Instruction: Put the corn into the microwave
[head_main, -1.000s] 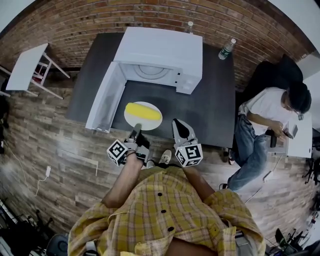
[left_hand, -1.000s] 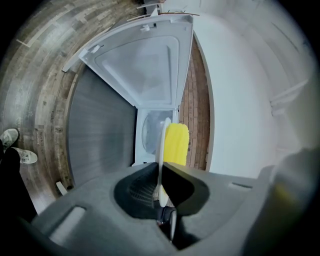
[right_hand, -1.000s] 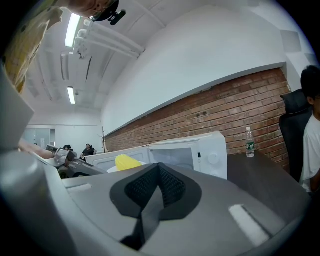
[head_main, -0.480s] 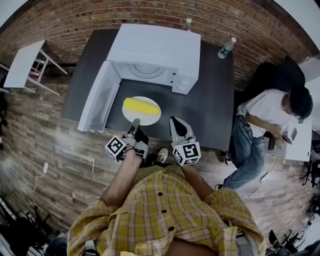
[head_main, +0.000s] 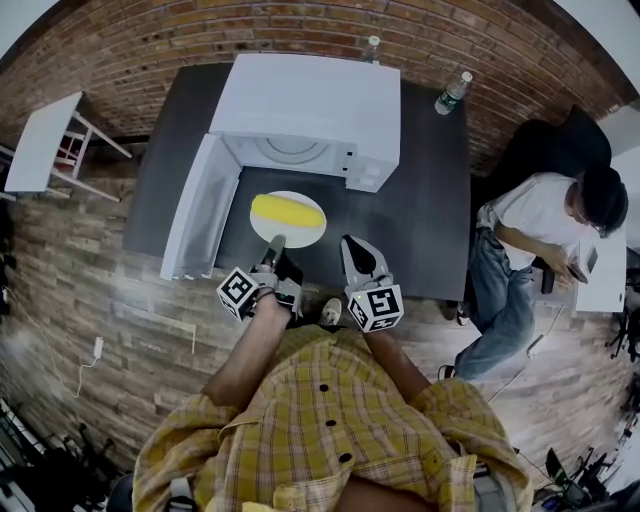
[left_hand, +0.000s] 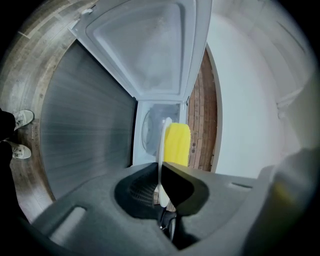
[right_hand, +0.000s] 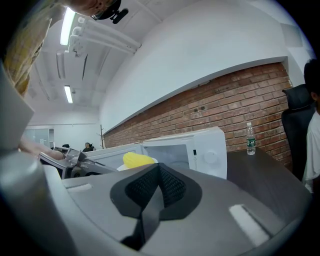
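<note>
The left tongs (head_main: 274, 244) are clamped on the near rim of the plate (head_main: 291, 239), and their jaws have just been closing further, with the rim pinched thin between them in the left gripper view (left_hand: 161, 172). Compared with a second ago, the plate sits a little nearer the microwave (head_main: 310, 100). That suggests the grip is being firmed up as the carry begins. Whether the plate is off the tabletop (head_main: 430, 200) cannot be told.

The corn (head_main: 288, 211) lies across the plate, at 6 o'clock of the oven mouth and just outside it. The door (head_main: 195, 215) hangs open at 9 o'clock, so the way in looks free. The corn is not yet inside.

The right tongs (head_main: 358, 250) hover at 4 o'clock of the plate, apart from it, with jaws pressed together on nothing (right_hand: 159, 172).

A bottle (head_main: 452, 95) stands at the 2 o'clock corner. Its label is too small to read. No brand shows on the microwave. The cubes carry only square markers, no words.
</note>
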